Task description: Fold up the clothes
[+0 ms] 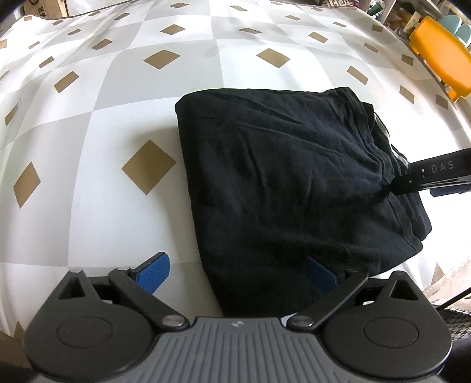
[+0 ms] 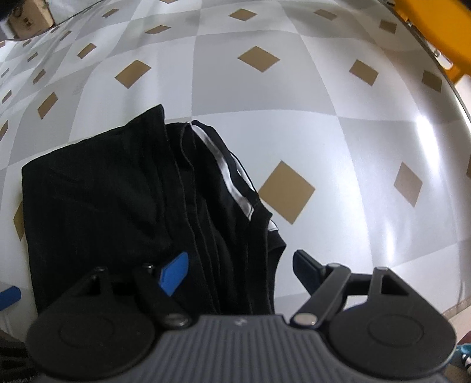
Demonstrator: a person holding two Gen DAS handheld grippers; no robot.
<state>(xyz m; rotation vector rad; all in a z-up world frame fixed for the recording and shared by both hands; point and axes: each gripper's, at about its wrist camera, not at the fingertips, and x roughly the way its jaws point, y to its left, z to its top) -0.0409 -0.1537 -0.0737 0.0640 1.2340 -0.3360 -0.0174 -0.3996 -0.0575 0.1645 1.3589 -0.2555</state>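
Left wrist view: a black garment [image 1: 294, 182] lies folded into a rough rectangle on the table [image 1: 117, 88], which wears a cloth of white and grey checks with tan diamonds. The left hand-held gripper [image 1: 235, 274] points steeply down at the garment's near edge, jaws spread wide. Its left blue pad [image 1: 153, 272] sits over bare cloth just beside the garment; the right pad [image 1: 321, 274] is over the black fabric. Whether either pad touches anything I cannot tell. Nothing is pinched.

At the garment's right edge a black finger of the right hand-held gripper [image 1: 435, 173] reaches in from the picture's right side, its tip against the bunched fabric. An orange chair [image 1: 441, 53] stands past the table's far right edge.

Right wrist view: right hand-held gripper [image 2: 241, 272] also spread wide, pointing down over the garment's right portion. Left blue pad [image 2: 175, 274] over the black fabric, right pad [image 2: 306, 271] just off its edge over the table. Stacked fold edges run between the jaws, with a white stripe [image 2: 232, 176] showing along one layer. No pinch visible. A cardboard box [image 2: 29, 17] sits at the far left corner.
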